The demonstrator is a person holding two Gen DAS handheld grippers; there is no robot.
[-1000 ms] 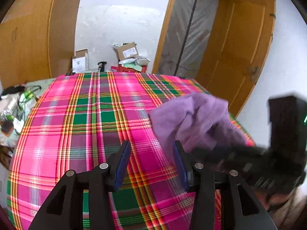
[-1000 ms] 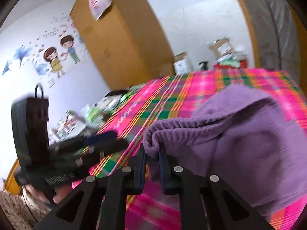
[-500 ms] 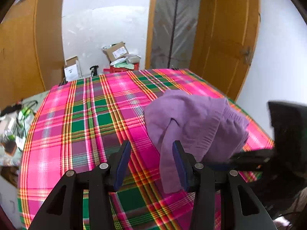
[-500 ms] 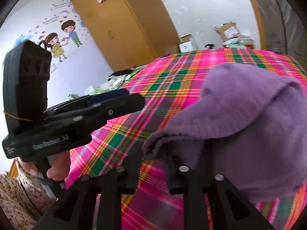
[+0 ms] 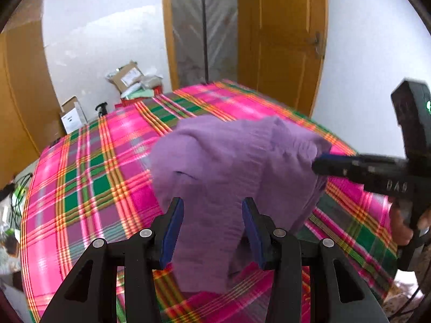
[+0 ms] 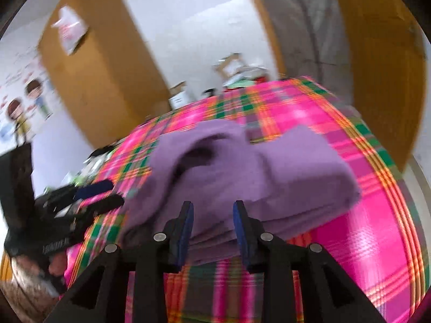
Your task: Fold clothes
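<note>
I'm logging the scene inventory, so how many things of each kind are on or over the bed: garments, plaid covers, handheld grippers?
Garments: 1, the purple garment
Plaid covers: 1, the pink and green plaid cover
Handheld grippers: 2, the left gripper, open, and the right gripper, its jaws opening with no cloth pinched
Total: 4

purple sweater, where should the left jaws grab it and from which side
Probably the narrow flap of the purple sweater hanging toward the camera between the open left gripper. Come straight in from the near edge of the plaid tablecloth: the flap is thin there, while the rest is bunched in a thick mound.
</note>
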